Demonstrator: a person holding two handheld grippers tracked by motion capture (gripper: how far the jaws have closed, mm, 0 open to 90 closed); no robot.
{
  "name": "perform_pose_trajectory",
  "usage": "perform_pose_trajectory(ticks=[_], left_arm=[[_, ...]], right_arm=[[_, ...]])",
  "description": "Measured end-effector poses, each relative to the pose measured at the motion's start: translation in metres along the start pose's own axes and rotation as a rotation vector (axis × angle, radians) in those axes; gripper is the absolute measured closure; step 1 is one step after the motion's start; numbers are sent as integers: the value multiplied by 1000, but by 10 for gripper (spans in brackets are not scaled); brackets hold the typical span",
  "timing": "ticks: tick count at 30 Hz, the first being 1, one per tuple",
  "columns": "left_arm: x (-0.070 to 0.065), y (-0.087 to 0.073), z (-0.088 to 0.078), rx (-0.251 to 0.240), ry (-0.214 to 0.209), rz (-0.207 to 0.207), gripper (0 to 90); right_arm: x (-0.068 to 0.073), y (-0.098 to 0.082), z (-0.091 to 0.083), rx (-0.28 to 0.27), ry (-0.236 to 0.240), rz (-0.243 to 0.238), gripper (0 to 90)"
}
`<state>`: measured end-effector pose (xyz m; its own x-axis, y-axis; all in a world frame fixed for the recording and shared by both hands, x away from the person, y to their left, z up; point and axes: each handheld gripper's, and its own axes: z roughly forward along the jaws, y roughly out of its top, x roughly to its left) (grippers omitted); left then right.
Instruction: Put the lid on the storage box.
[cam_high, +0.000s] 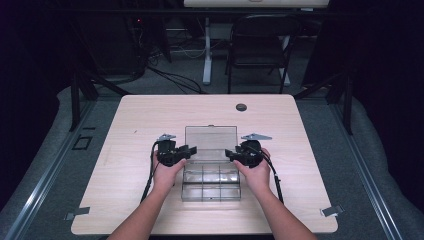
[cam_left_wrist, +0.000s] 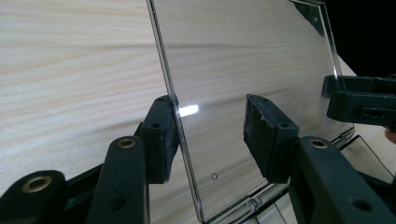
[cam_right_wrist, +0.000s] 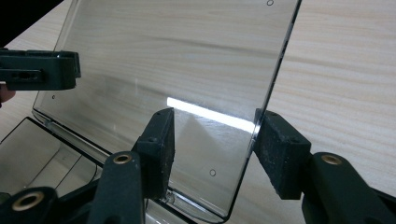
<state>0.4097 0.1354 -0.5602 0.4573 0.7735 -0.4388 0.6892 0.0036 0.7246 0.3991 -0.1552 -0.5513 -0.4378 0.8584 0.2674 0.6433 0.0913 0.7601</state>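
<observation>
A clear plastic compartment box (cam_high: 210, 182) lies on the wooden table (cam_high: 145, 120), its lid (cam_high: 210, 137) swung open toward the far side. My left gripper (cam_high: 191, 149) is at the lid's left edge and my right gripper (cam_high: 229, 152) is at its right edge. In the left gripper view the lid (cam_left_wrist: 243, 60) has its edge against the left pad of the gripper (cam_left_wrist: 212, 126), with a wide gap to the other pad. In the right gripper view the lid (cam_right_wrist: 177, 51) has its edge by the right pad of the gripper (cam_right_wrist: 212, 135), and the left pad stands off. Both are open.
A round grommet hole (cam_high: 241, 107) sits near the table's far edge. Metal brackets (cam_high: 77, 213) mark the front corners. A folding chair (cam_high: 260, 45) and cables stand on the floor beyond the table. The box's divided base is between my hands.
</observation>
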Motion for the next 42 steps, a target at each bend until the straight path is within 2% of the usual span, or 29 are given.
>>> perform_pose_trajectory(ticks=[11, 23, 42], left_arm=[[9, -1, 5, 35, -32, -87, 545], [12, -2, 8, 54, -29, -157, 545], [14, -3, 10, 76, -32, -201, 544]], right_arm=[[-6, -1, 5, 29, 22, 86, 489], [-10, -1, 7, 63, 39, 155, 490], [-12, -3, 9, 82, 47, 208, 490]])
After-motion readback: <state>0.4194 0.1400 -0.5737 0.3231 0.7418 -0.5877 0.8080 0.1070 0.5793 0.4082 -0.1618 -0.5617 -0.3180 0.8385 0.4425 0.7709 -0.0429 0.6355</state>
